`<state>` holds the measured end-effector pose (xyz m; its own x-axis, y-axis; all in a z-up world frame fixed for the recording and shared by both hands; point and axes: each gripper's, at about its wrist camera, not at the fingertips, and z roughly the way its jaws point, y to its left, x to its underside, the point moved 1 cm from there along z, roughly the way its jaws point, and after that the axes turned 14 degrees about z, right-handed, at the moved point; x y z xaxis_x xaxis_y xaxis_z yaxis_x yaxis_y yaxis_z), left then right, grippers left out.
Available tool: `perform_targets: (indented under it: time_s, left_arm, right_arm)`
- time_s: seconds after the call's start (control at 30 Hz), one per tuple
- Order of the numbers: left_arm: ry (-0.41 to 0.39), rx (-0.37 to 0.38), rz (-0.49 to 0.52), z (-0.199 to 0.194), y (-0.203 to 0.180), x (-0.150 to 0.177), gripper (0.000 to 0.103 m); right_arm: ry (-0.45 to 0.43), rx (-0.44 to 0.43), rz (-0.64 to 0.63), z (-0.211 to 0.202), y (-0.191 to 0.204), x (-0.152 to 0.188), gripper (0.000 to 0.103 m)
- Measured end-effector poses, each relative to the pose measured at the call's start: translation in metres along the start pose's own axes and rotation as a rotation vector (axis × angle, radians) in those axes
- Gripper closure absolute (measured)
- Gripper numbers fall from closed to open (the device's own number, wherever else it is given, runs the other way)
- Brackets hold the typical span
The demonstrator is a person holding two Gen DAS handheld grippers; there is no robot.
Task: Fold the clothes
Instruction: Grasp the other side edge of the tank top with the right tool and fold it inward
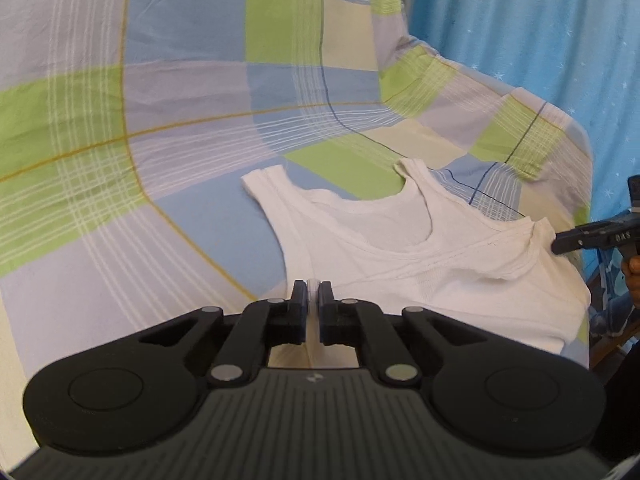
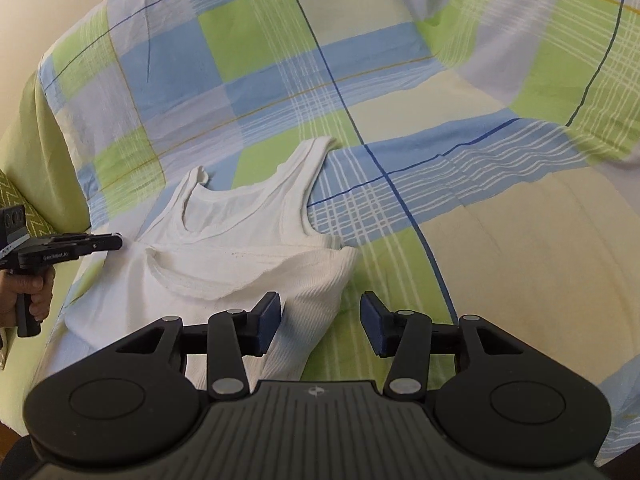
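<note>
Your left gripper [image 1: 313, 294] is pinched tight on the white tank top's [image 1: 420, 256] side edge, your right gripper [image 2: 320, 320] gapes wide over its ribbed fold on the checked sheet [image 2: 360, 80], so probably mid-fold; close before lifting.

Right claw [image 2: 320, 322] spread wide over the folded side of a white tank top [image 2: 240, 248] lying on a checked bedsheet [image 2: 400, 80]; left claw [image 2: 118, 240] touches the garment's far edge, gripped by a hand [image 2: 34, 296]
</note>
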<state>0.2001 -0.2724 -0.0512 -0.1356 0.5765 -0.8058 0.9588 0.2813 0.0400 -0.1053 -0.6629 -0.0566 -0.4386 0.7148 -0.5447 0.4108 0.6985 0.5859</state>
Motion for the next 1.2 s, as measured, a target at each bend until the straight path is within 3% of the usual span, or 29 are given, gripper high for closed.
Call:
perform_targets:
  time_s: [0.03,0.07,0.1,0.2,0.4,0.57,0.83,1.03,1.07,1.2]
  left_arm:
    - [-0.008,0.0,0.002,0.0,-0.001,0.0,0.101]
    - [-0.016,0.0,0.004,-0.001,-0.001,0.0,0.101]
    - [-0.024,-0.001,0.006,-0.001,-0.002,-0.001,0.101]
    - [-0.048,-0.001,0.012,-0.003,-0.004,-0.001,0.101]
    - [-0.114,-0.001,-0.025,-0.026,-0.002,-0.005,0.101]
    - [-0.16,-0.027,-0.048,-0.031,0.015,-0.036,0.101]
    - [-0.092,-0.091,-0.018,0.031,0.042,-0.085,0.101]
    - [0.008,-0.138,-0.063,0.091,0.06,-0.074,0.101]
    - [0.013,-0.14,-0.087,0.096,0.064,-0.069,0.101]
    - [0.003,-0.166,-0.112,0.087,0.065,-0.055,0.098]
  right_arm:
    - [-0.005,-0.007,0.023,0.001,-0.002,-0.001,0.058]
    - [-0.009,-0.011,0.05,0.001,-0.005,-0.003,0.071]
    - [-0.014,-0.013,0.077,0.001,-0.007,-0.004,0.091]
    - [-0.039,0.01,0.101,-0.01,-0.007,-0.004,0.099]
    - [-0.107,-0.025,0.057,-0.043,0.009,-0.007,0.1]
    - [-0.171,-0.061,0.009,-0.046,0.036,-0.046,0.1]
    - [-0.162,-0.026,-0.016,0.032,0.031,-0.115,0.1]
    - [-0.084,0.04,-0.019,0.101,0.001,-0.125,0.098]
    - [-0.086,0.06,-0.02,0.105,-0.002,-0.125,0.093]
    - [-0.131,0.118,-0.026,0.083,-0.009,-0.113,0.089]
